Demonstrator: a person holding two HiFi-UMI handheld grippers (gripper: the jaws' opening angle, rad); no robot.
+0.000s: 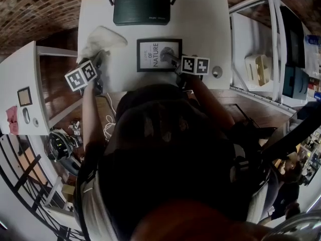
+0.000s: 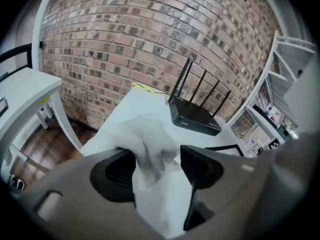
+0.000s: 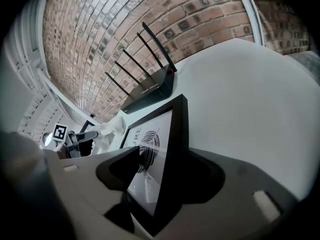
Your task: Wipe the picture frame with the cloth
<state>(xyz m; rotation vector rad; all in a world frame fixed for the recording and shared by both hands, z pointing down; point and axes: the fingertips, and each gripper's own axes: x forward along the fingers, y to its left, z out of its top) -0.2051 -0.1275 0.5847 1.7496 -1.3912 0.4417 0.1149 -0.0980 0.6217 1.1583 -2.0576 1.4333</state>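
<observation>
Picture frame [image 1: 158, 54] lies on the white table [image 1: 200, 19], print side up, directly in front of the person.

Right gripper [image 3: 162, 166]: the jaws stand partly apart and straddle the frame's right-hand edge as the head view shows it. The black border runs between the two jaws, with the glass facing one jaw and the outer rim facing the other. The pads do not clamp the frame.

Left gripper [image 2: 157, 161]: the jaws stand partly apart. The white cloth [image 2: 150, 144] is bunched between them. It lies against one jaw and shows a gap to the other, so it is not pinched. The rest of the cloth spreads over the left part of the table, near the frame but not touching it.

A black router [image 1: 141, 7] with four antennas sits at the far edge of the table, behind the frame. A yellow cable [image 2: 150, 90] lies at the far left corner. A brick wall [image 2: 150, 34] rises behind the table.
</observation>
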